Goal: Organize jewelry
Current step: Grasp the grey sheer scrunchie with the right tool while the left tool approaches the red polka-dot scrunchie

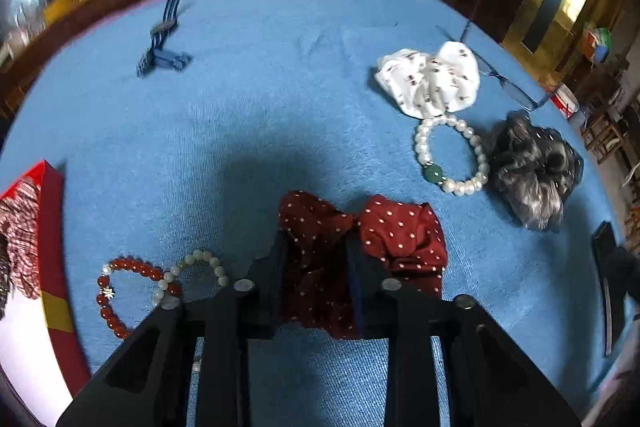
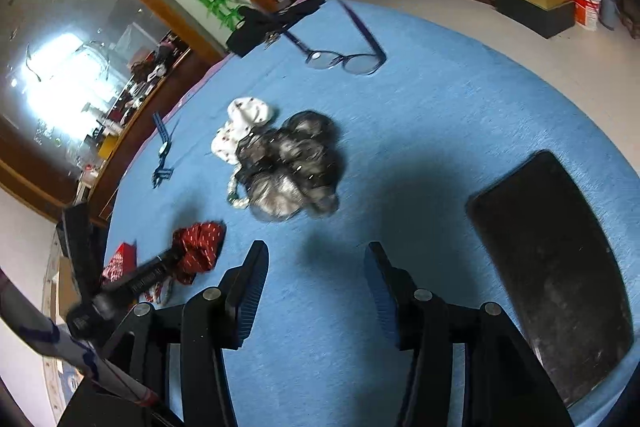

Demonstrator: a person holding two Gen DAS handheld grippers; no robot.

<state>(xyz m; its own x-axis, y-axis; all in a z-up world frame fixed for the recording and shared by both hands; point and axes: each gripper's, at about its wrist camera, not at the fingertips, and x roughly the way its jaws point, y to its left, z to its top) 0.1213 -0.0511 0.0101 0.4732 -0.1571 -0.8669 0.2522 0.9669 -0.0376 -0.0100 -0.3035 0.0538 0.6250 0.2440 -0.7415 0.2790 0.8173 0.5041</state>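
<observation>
Our left gripper [image 1: 318, 259] has its jaws closed on the red polka-dot scrunchie [image 1: 360, 247], pinning its left part against the blue cloth [image 1: 260, 107]. Our right gripper [image 2: 316, 267] hangs with jaws spread wide over bare cloth. Just left of the left jaws lie a red bead bracelet [image 1: 120, 287] and a pale bead bracelet [image 1: 196, 275], touching. Farther right sit the pearl bracelet [image 1: 452, 155], white scrunchie [image 1: 432, 83] and grey scrunchie [image 1: 536, 171].
</observation>
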